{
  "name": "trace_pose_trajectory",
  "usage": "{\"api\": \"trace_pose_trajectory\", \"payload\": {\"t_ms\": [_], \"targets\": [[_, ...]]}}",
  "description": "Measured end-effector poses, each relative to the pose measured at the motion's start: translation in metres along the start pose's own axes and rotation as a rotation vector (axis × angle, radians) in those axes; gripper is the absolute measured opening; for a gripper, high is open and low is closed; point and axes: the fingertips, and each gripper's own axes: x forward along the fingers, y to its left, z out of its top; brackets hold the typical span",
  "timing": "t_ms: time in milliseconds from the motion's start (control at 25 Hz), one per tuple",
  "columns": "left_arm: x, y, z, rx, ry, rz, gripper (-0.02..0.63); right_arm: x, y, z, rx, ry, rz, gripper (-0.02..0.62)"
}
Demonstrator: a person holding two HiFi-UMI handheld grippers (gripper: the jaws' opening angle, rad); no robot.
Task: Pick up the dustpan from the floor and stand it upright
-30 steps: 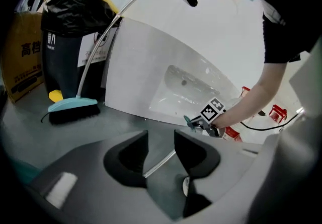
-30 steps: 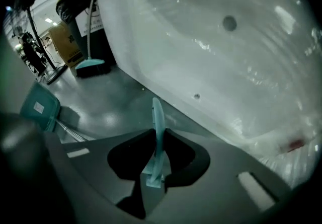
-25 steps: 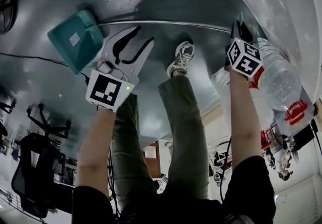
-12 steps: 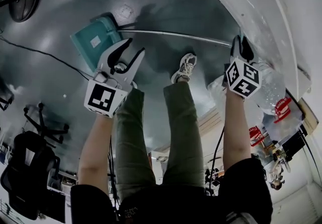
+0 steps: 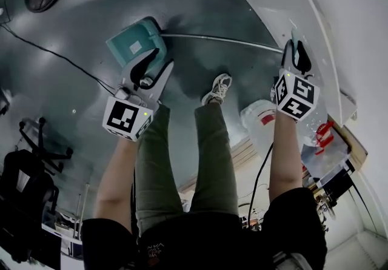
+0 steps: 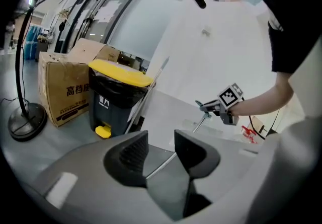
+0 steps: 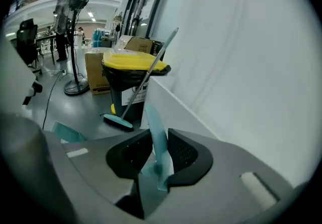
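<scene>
The teal dustpan (image 5: 134, 43) rests on the grey floor, and its long metal handle (image 5: 224, 40) runs right to my right gripper (image 5: 295, 50). In the right gripper view the teal grip (image 7: 155, 135) of the handle stands between the pads of the right gripper (image 7: 160, 140). Those jaws are opening, with the grip still caught between them. My left gripper (image 5: 160, 59) hovers just right of the pan, open and holding nothing. Through the gap of the left gripper (image 6: 161, 142) I see the metal handle (image 6: 162, 164) farther off, leading up to the right gripper (image 6: 224, 104).
A black bin with a yellow lid (image 6: 118, 99) stands against the white wall, with a cardboard box (image 6: 63, 89) and a fan stand (image 6: 25, 122) to its left. A teal broom (image 7: 119, 121) leans on the bin. A big water bottle (image 5: 260, 120), a floor cable (image 5: 54, 50) and the person's shoe (image 5: 218, 88) are nearby.
Both hands have risen. The handle end has come up with the right gripper, while the open left gripper has stayed beside the pan.
</scene>
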Motion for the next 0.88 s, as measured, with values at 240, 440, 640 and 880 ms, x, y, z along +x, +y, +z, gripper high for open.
{"api": "trace_pose_trajectory", "payload": {"t_ms": [240, 440, 640, 880], "targets": [[-0.027, 0.000, 0.030, -0.014, -0.051, 0.000, 0.170, -0.014, 0.010, 0.075, -0.153, -0.088, -0.010, 0.092], [-0.042, 0.002, 0.063, -0.005, -0.105, 0.000, 0.170, -0.022, 0.019, 0.126, -0.285, -0.144, -0.028, 0.092], [-0.061, 0.005, 0.078, -0.013, -0.131, 0.009, 0.170, -0.029, 0.025, 0.153, -0.376, -0.176, -0.045, 0.094], [-0.061, 0.002, 0.085, -0.023, -0.148, -0.002, 0.170, -0.032, 0.021, 0.176, -0.491, -0.213, -0.075, 0.094]]}}
